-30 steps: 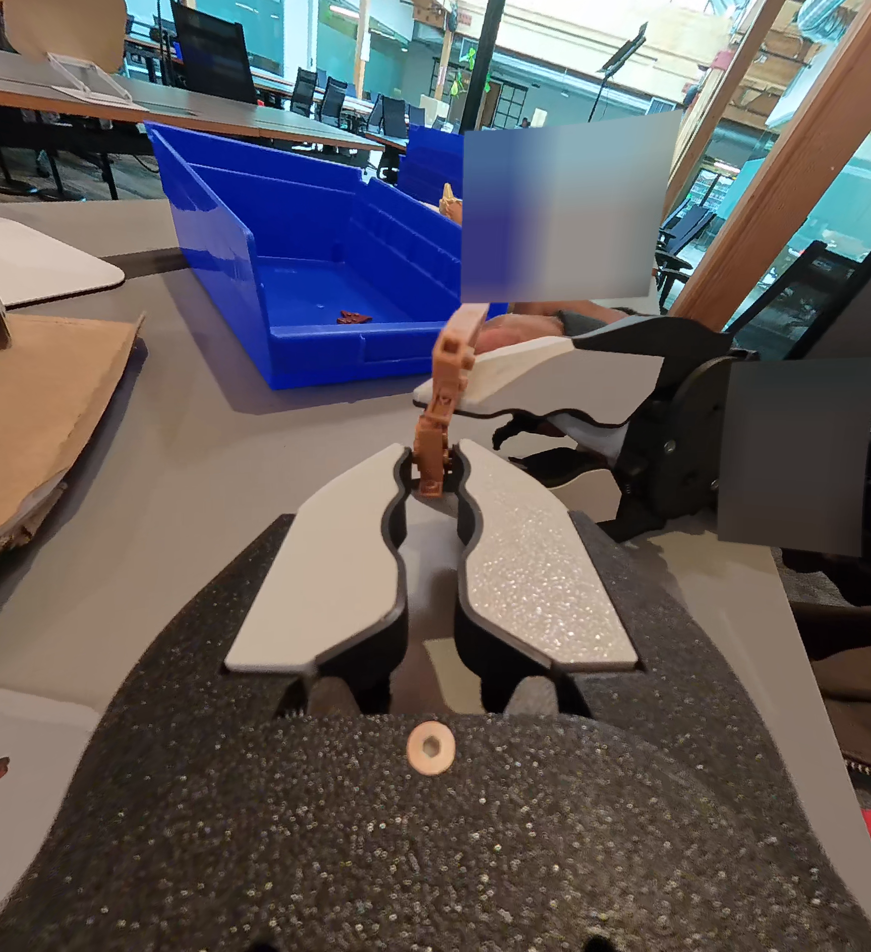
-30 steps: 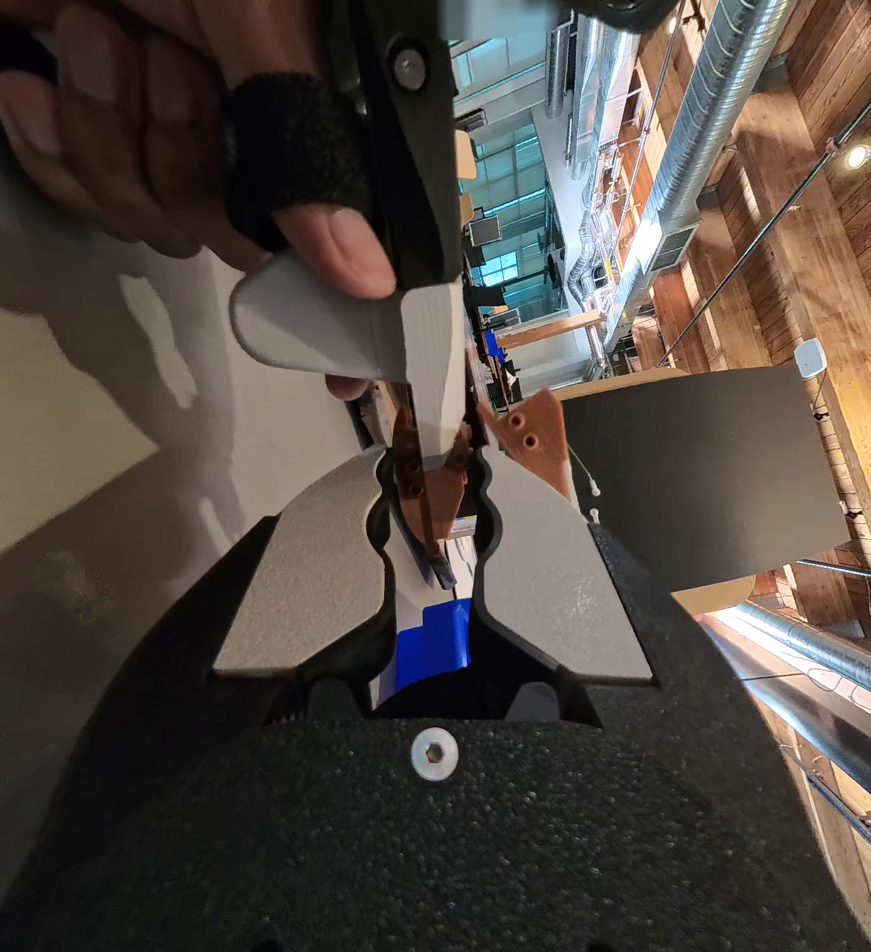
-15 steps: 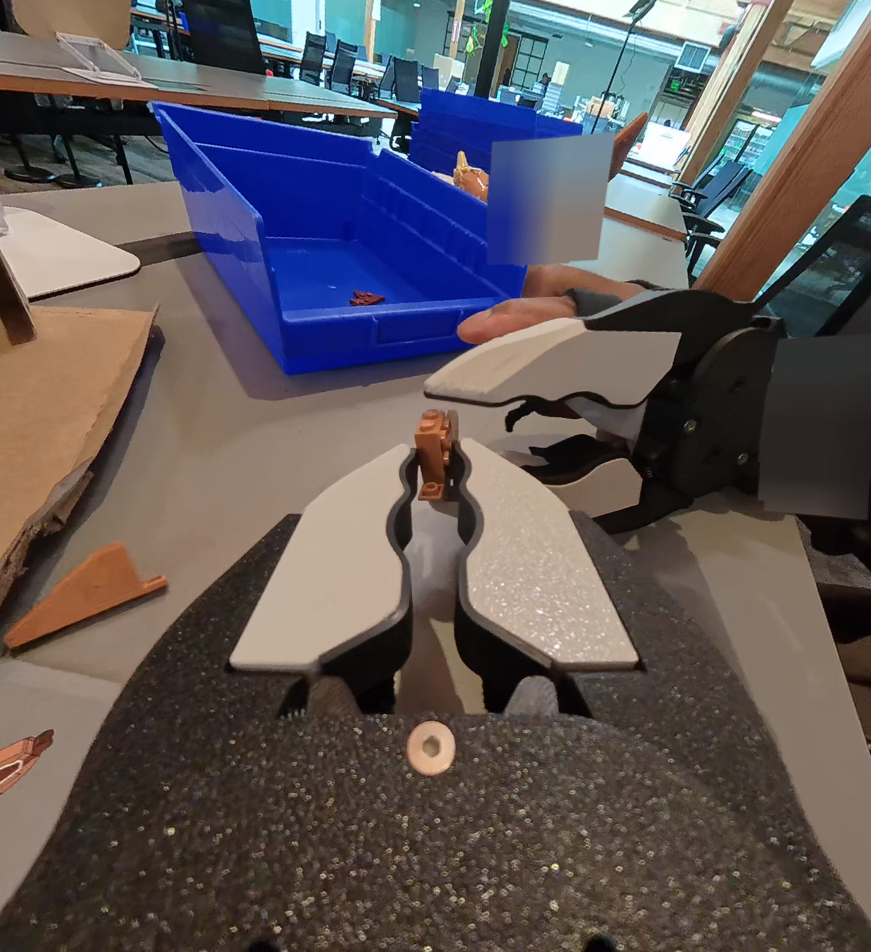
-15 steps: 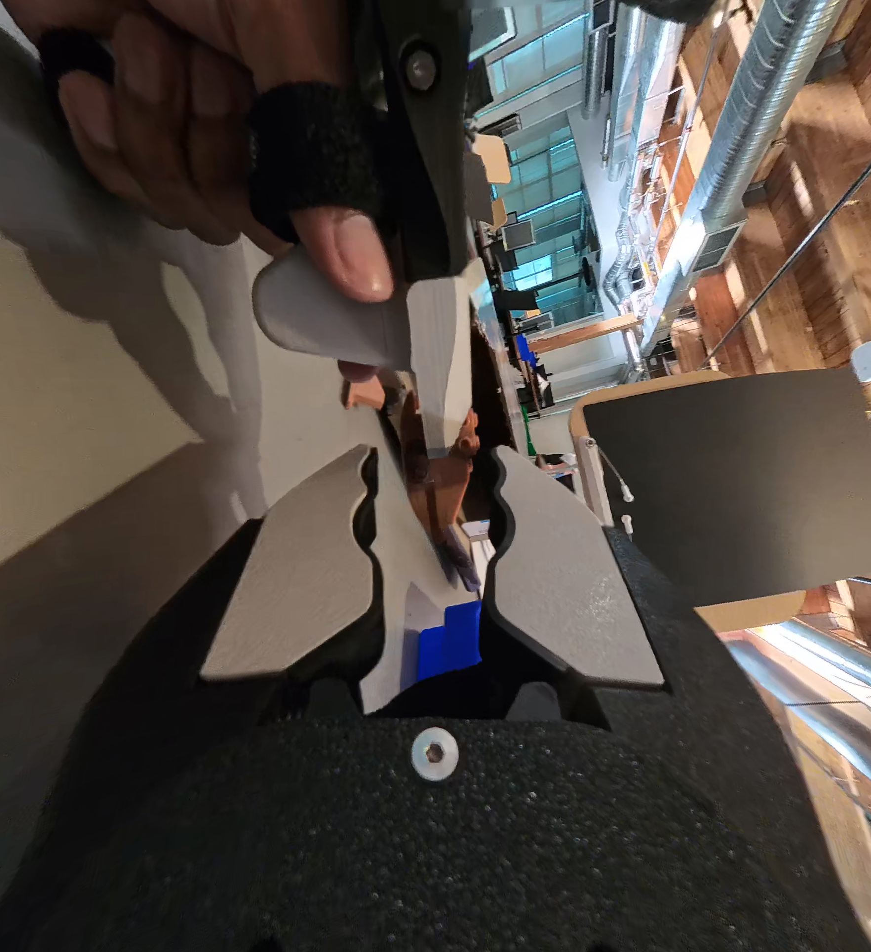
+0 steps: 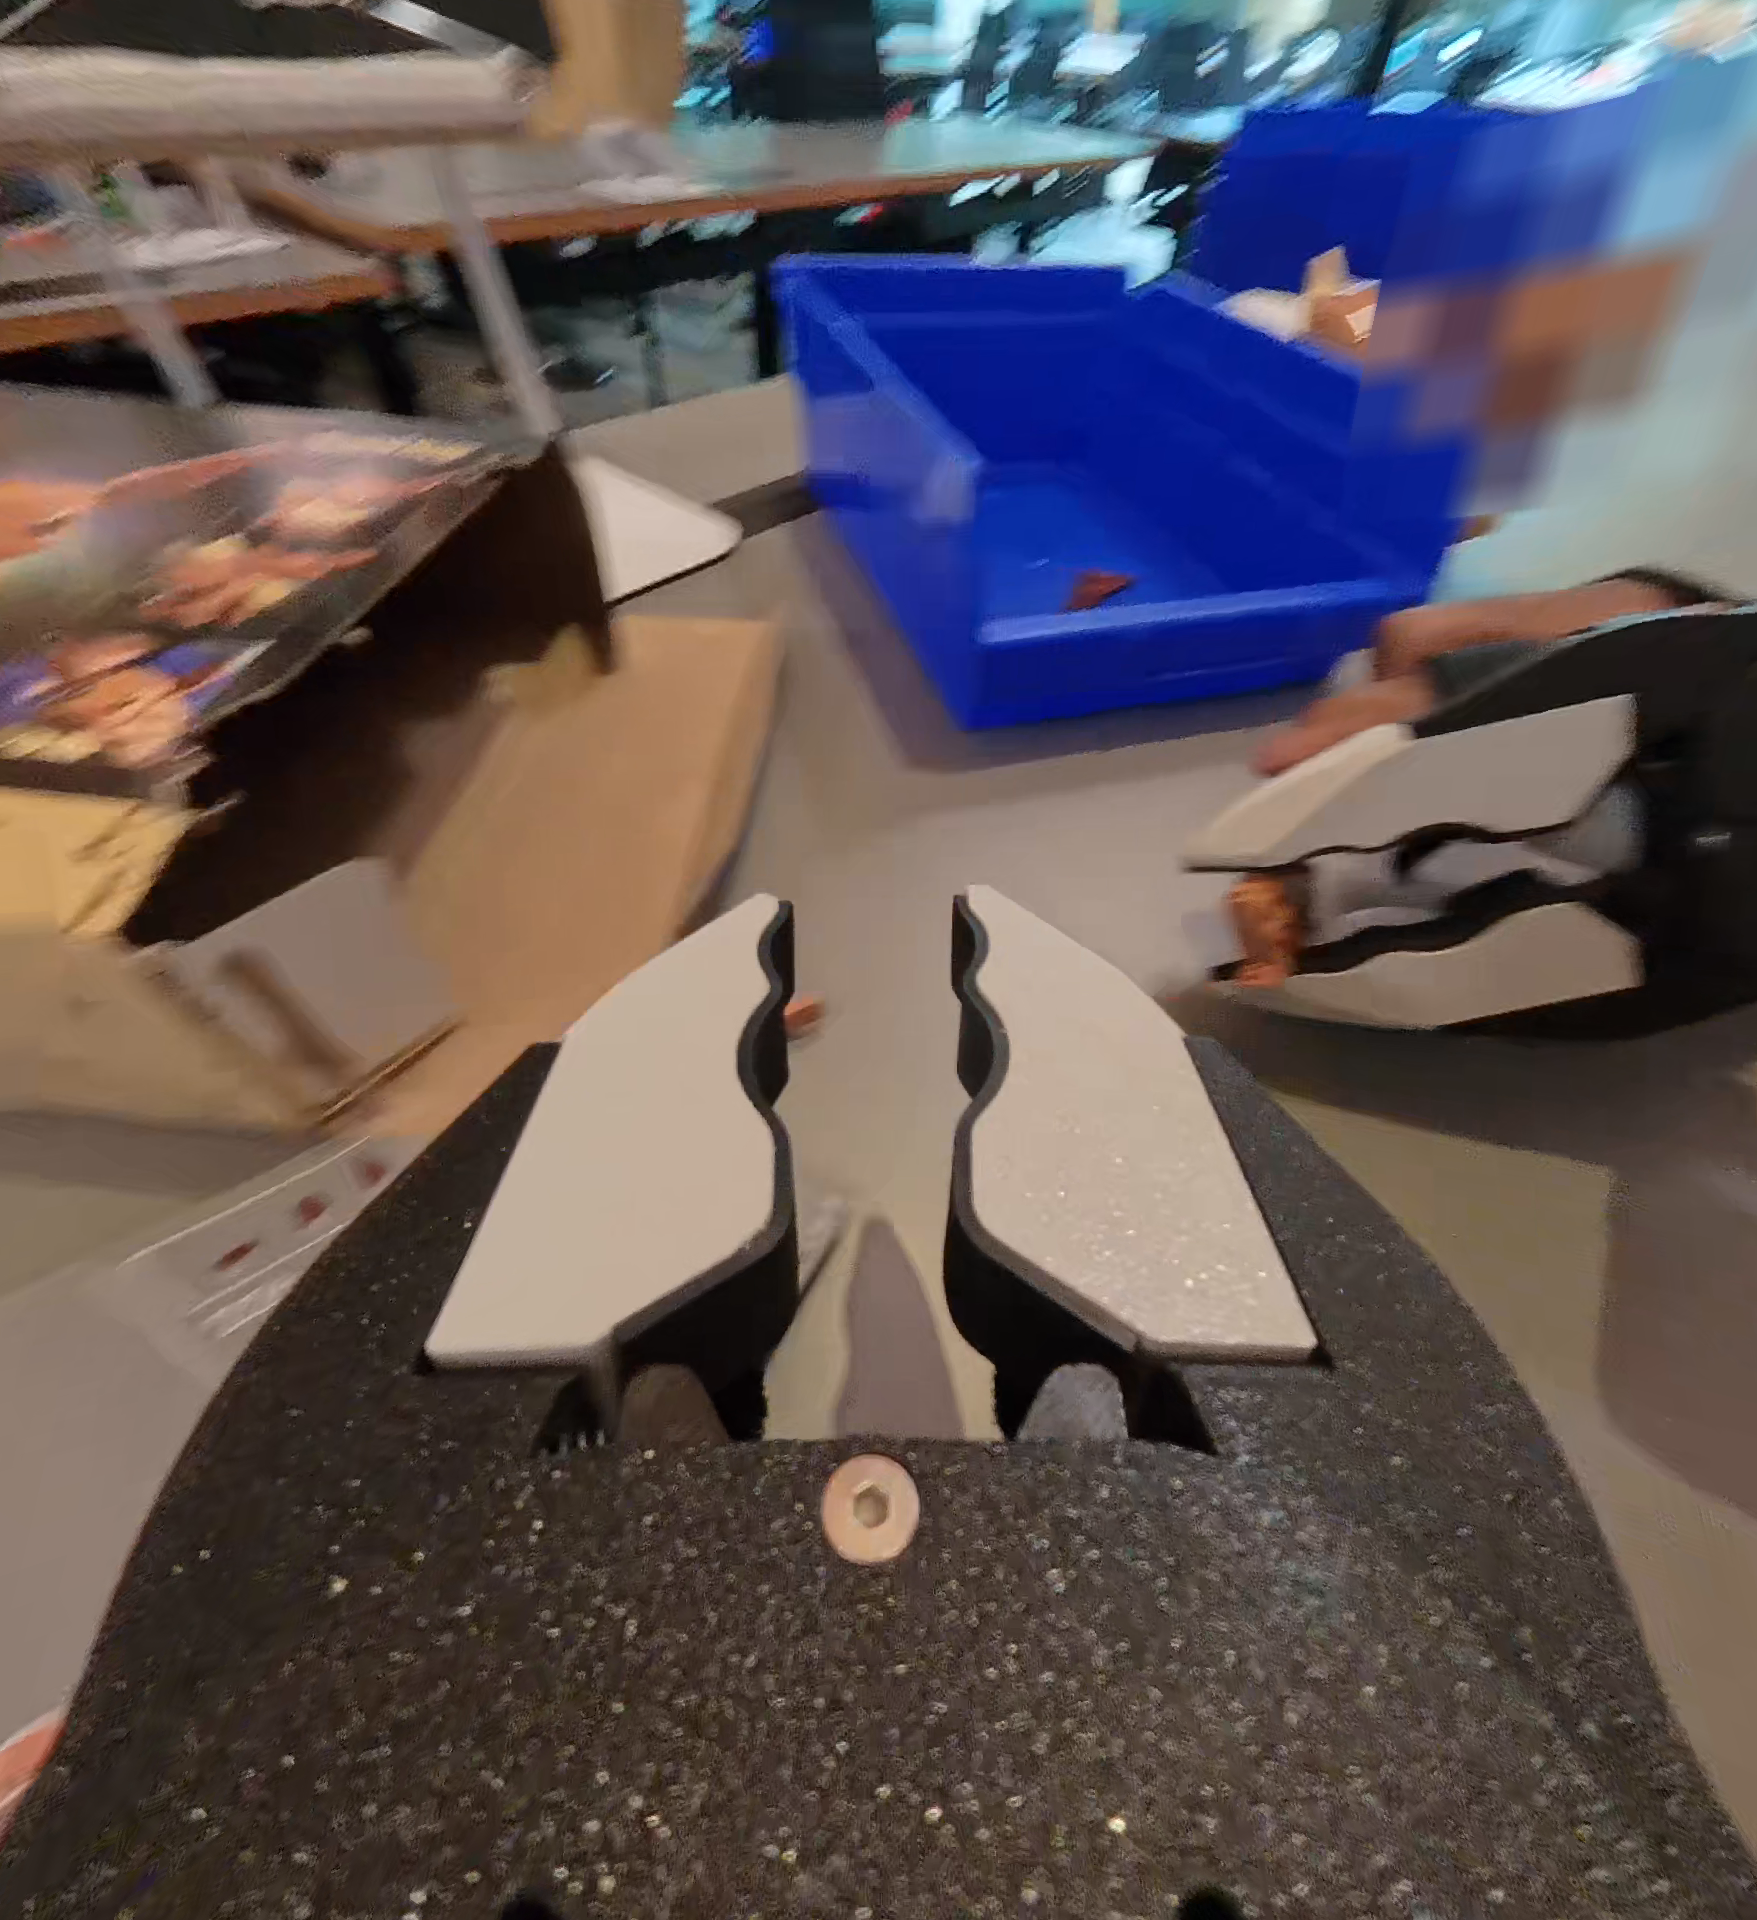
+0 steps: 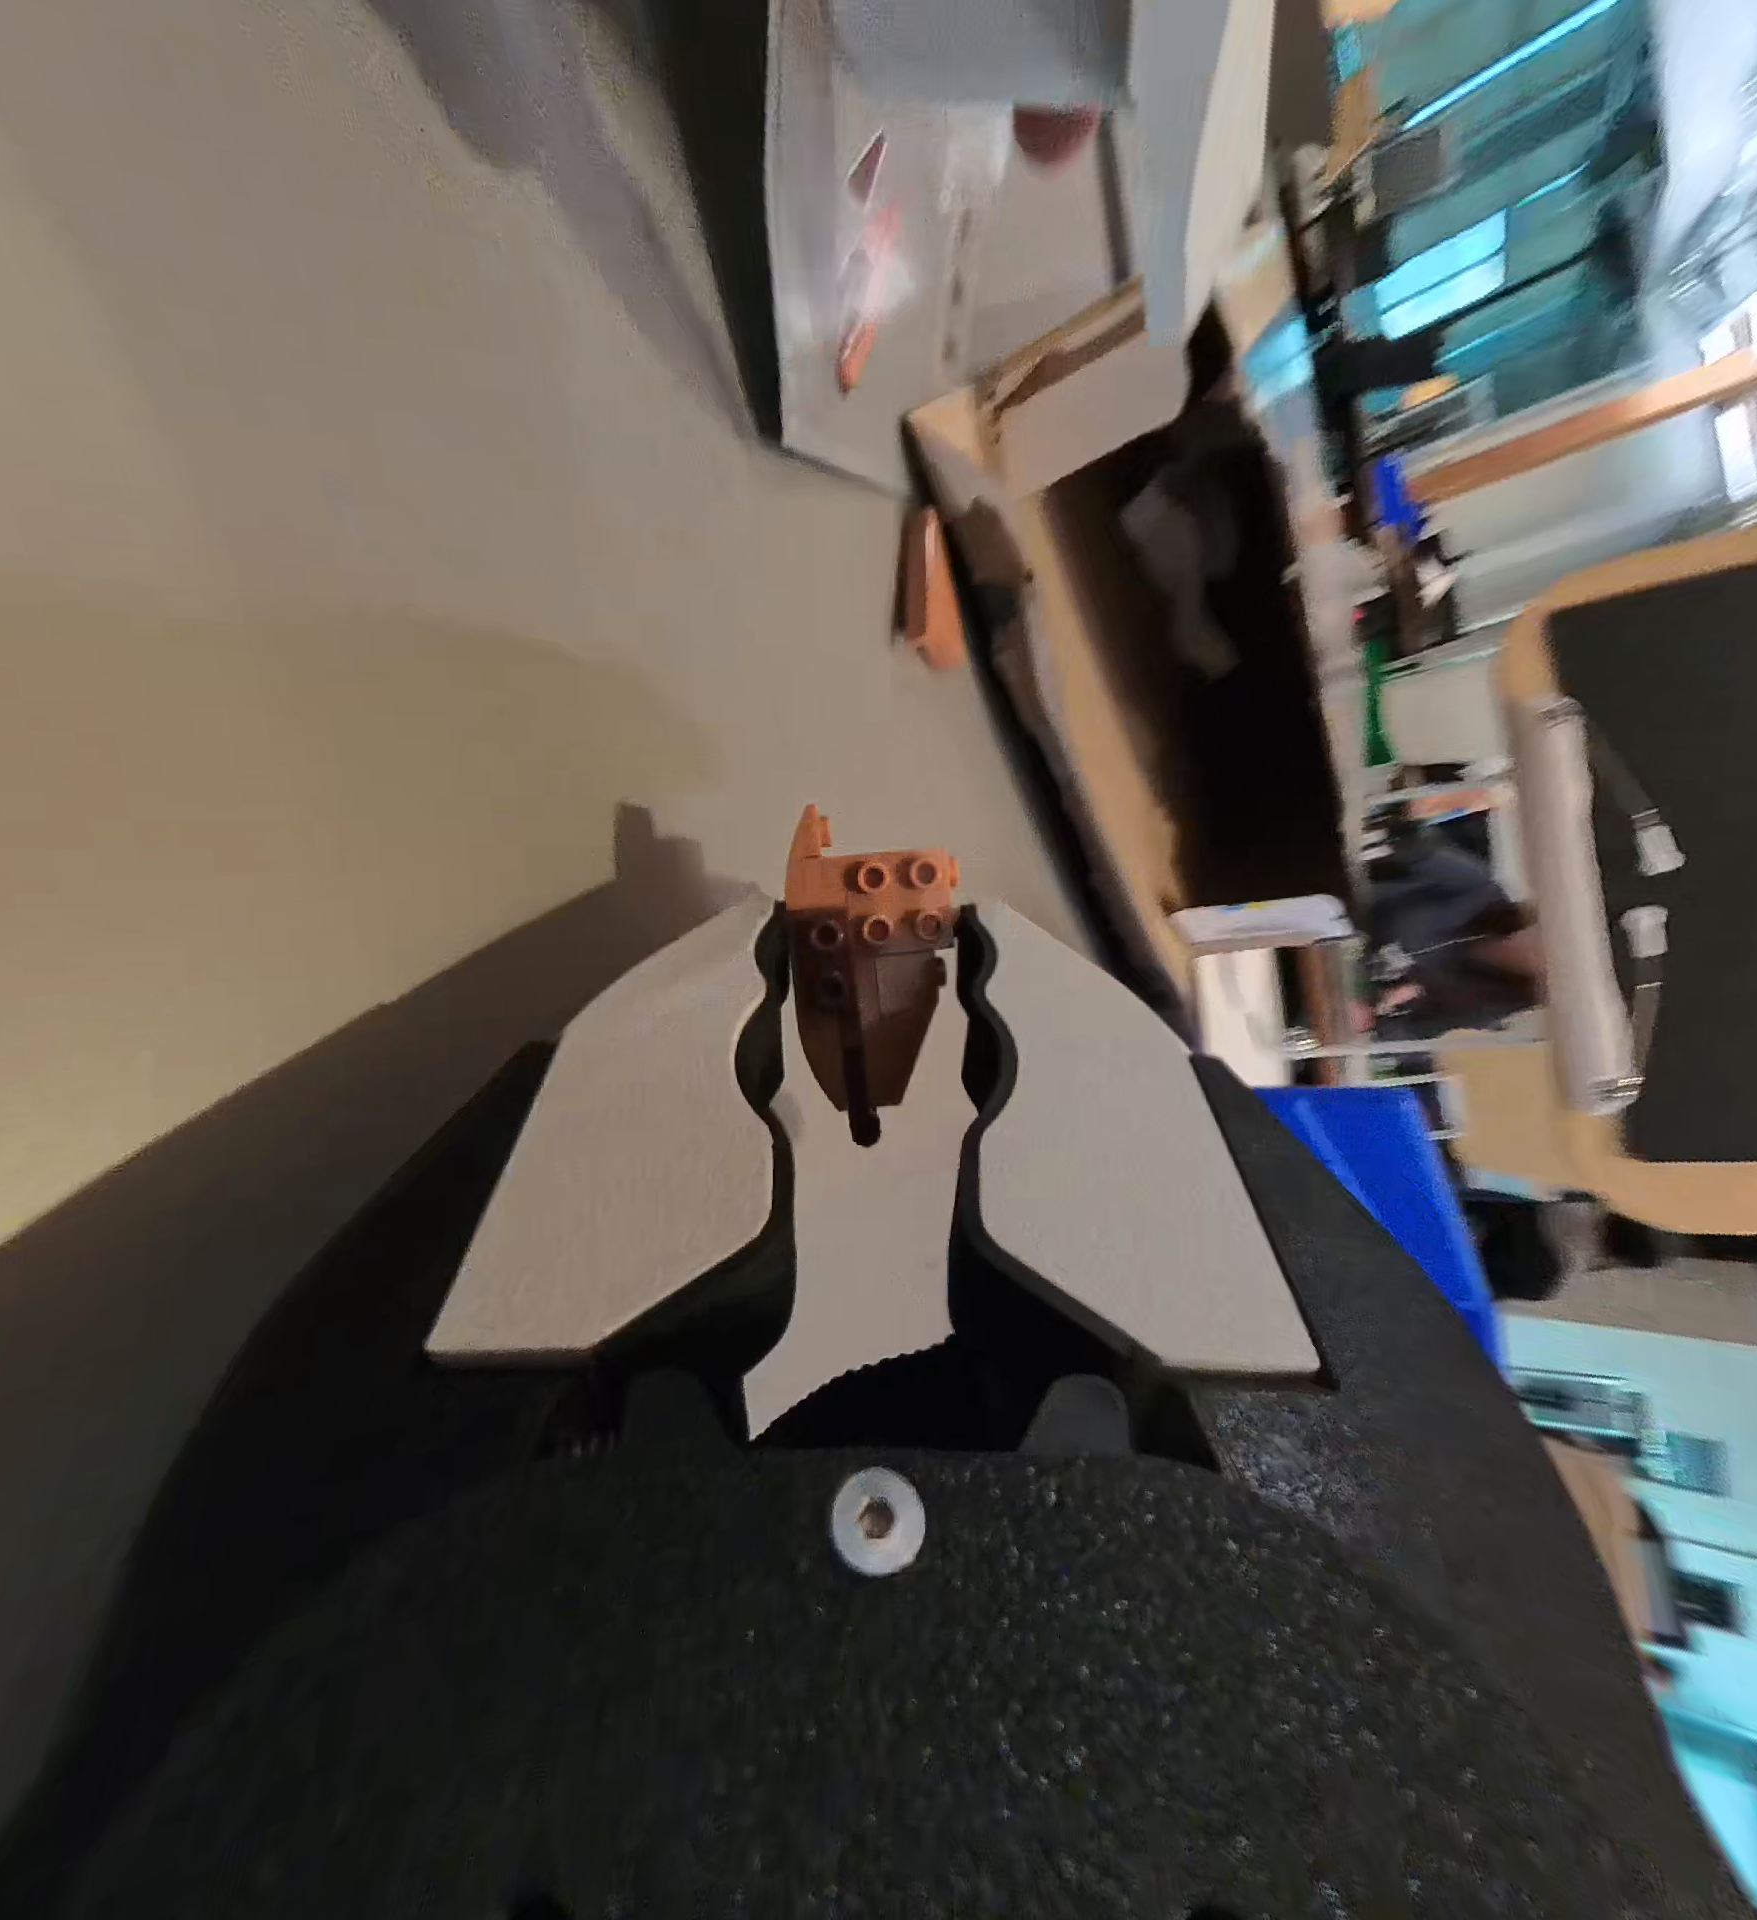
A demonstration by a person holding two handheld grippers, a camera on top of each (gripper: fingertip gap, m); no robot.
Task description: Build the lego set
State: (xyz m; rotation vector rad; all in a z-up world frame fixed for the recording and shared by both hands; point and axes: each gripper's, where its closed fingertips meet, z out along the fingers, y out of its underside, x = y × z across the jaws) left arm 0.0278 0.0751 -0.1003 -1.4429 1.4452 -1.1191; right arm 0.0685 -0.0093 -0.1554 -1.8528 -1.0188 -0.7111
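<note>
Left claw (image 5: 872, 914) now parted and bare above the table (image 5: 1009, 831), brick piece gone; right claw (image 6: 869, 914) clamped on brown brick build (image 6: 869, 977).

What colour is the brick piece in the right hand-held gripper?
Light orange-tan on top, dark brown below: the brick piece shows best in the right wrist view.

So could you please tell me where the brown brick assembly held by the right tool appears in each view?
Left wrist view: brown brick assembly at right of middle, pinched at the tip of the right tool.
Right wrist view: centre, pressed between the tool's pads.
Shared landmark: blue bin, top centre-right in the left view, lower right edge in the right.
</note>
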